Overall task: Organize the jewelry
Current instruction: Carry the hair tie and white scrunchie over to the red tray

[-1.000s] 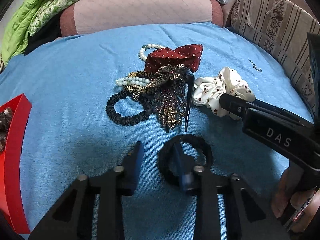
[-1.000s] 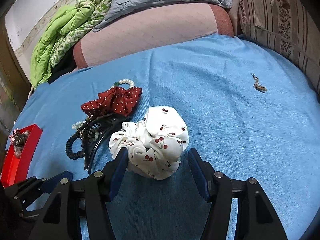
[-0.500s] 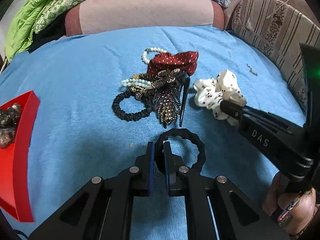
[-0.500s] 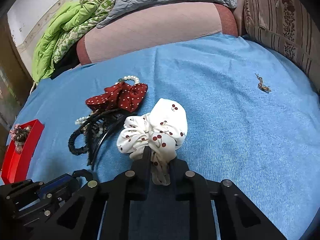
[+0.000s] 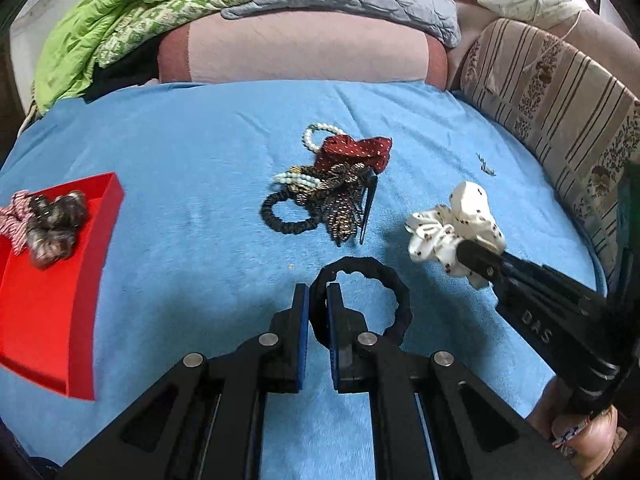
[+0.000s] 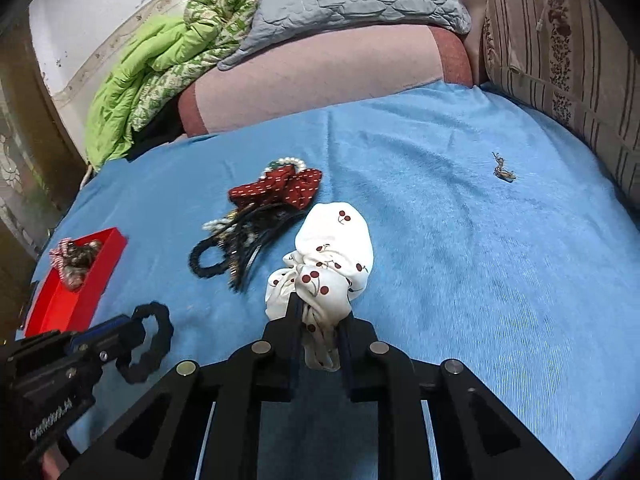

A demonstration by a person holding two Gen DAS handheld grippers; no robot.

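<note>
My left gripper (image 5: 317, 300) is shut on a black hair tie (image 5: 384, 284) and holds it above the blue bedspread. It also shows in the right wrist view (image 6: 154, 334). My right gripper (image 6: 318, 312) is shut on a white cherry-print scrunchie (image 6: 332, 248), also lifted; it shows in the left wrist view (image 5: 452, 228). A pile stays on the bed: a red dotted bow (image 5: 356, 150), pearl bracelets (image 5: 298, 178), a black scrunchie (image 5: 280, 216) and a beaded hair clip (image 5: 342, 210). A red tray (image 5: 52, 280) at the left holds scrunchies (image 5: 48, 220).
A small metal earring (image 6: 503, 170) lies alone at the far right of the bed. Pillows, a pink bolster (image 5: 304, 48) and a green quilt (image 5: 112, 12) line the back. A striped cushion (image 5: 560, 112) borders the right side.
Both grippers closed on their items and lifted them off the bed. The view has pulled back and left, so the red tray shows more.
</note>
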